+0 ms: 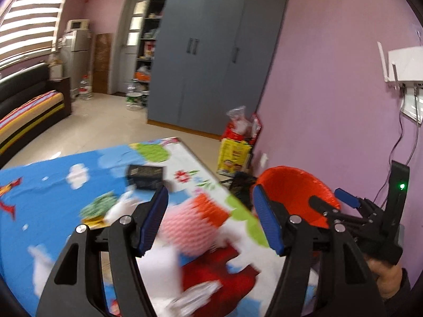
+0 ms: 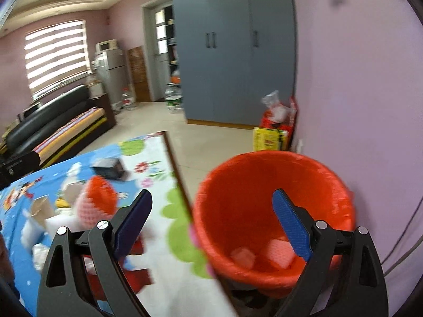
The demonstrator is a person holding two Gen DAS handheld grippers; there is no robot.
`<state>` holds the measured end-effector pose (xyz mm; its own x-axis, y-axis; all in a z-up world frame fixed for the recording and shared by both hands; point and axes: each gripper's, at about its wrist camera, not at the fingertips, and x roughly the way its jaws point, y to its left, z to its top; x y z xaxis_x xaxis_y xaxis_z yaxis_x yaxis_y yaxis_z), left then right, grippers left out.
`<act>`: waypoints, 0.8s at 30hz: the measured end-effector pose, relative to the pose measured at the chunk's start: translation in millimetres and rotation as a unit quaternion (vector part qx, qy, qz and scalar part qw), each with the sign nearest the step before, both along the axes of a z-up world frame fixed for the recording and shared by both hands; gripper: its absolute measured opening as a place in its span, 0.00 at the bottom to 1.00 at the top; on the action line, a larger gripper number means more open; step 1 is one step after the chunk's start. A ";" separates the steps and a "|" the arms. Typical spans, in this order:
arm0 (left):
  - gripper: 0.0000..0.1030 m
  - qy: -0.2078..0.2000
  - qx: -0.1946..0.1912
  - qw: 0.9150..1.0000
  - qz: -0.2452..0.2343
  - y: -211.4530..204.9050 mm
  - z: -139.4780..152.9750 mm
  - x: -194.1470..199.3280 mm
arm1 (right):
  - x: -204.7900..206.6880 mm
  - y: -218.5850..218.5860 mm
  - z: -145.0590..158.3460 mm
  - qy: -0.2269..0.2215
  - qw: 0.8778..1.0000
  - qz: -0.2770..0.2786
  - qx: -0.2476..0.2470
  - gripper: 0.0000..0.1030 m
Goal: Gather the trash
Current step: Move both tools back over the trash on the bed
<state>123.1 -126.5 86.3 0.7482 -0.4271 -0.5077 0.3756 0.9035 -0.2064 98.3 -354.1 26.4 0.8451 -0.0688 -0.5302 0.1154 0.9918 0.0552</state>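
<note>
Daylight through the striped blind (image 1: pixel 29 23); motion blur throughout, fisheye-bent edges, dark corners.

Grippers: you've got two up, the left gripper (image 1: pixel 210 218) and the right gripper (image 2: pixel 211 224), both with jaws apart and nothing between them.
Bins: one for you, the orange trash bin (image 2: pixel 264 185) just off the table (image 2: pixel 158 251) edge.
Pieces in the bin: two pale lumps (image 2: pixel 243 257) at the bottom, as far as the blur lets you count.
Foam nets on the table: one, the pink-and-orange foam net (image 1: pixel 190 219).
Black boxes: one, the black box (image 1: pixel 145 175) further back.
Other scraps: a green crumpled wrapper (image 1: pixel 99 206); the white bits beside it are too smeared to count.
</note>
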 end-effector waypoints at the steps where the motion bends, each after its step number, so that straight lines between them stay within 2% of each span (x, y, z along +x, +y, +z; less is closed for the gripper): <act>1: 0.62 0.001 0.000 1.000 0.011 11.6 -1.1 -4.5 | -0.5 6.5 -0.2 0.000 1.000 0.010 0.001 0.84; 11: 0.65 0.021 0.014 0.997 0.074 81.4 -27.2 -43.0 | -8.5 72.6 -15.6 0.019 0.996 0.091 0.001 0.85; 17: 0.65 0.040 0.009 0.992 0.116 116.0 -41.2 -47.0 | -17.0 126.0 -27.1 0.033 0.987 0.156 -0.005 0.85; 24: 0.65 0.048 0.000 0.989 0.141 146.1 -47.6 -48.1 | -28.4 168.3 -35.9 0.040 0.979 0.201 -0.012 0.88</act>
<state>75.1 19.6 38.6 0.7864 -0.2075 -0.5819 0.0869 0.9697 -0.2283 69.9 -185.8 -9.5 0.7626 0.2473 -0.5977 -0.2810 0.9589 0.0383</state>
